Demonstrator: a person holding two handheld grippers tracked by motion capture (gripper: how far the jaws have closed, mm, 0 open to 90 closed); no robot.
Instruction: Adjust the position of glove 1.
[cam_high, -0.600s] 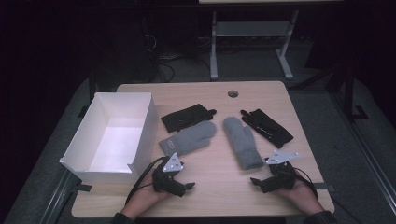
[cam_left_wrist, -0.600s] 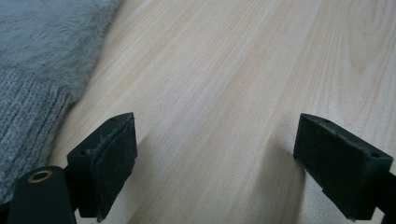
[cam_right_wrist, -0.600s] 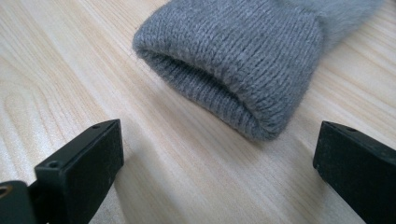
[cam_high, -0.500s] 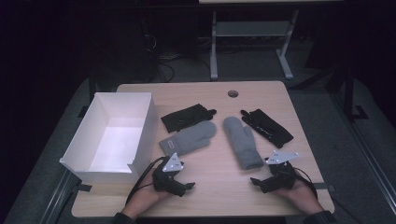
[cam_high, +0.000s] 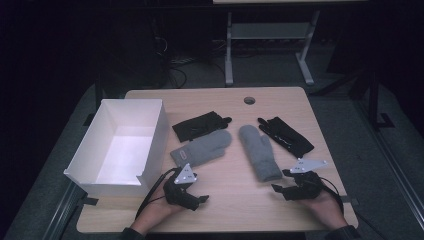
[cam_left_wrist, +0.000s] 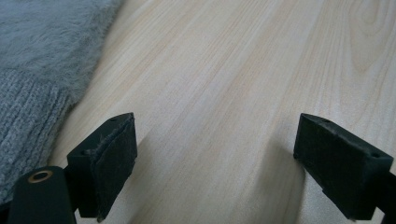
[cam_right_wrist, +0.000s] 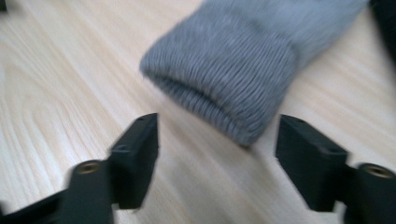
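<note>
Presently, on the table (cam_high: 300, 100): two grey mittens at centre, two black gloves behind them, a white box (cam_high: 150, 145) at 9 o'clock.

Left mitten (cam_high: 202, 148): lies flat, cuff toward 7 o'clock, just beside the box. Left tongs (cam_high: 200, 199) sit at 6 o'clock of that cuff, released, nothing between the jaws; in the left gripper view bare wood lies between them, with the mitten's knit edge at 10 o'clock.

Right mitten (cam_high: 260, 150): flat, cuff (cam_right_wrist: 229, 88) toward 5 o'clock. Right tongs (cam_high: 280, 181) at 4 o'clock of it, released, aimed at the cuff but short of contact.

Left glove (cam_high: 200, 125) and right glove (cam_high: 285, 135): untouched at 12 and 1 o'clock.

Change since half a second ago: none visible; both hands and all items lie alike. Judgement: packing into the box has not begun; a cuff grasp looks next.
</note>
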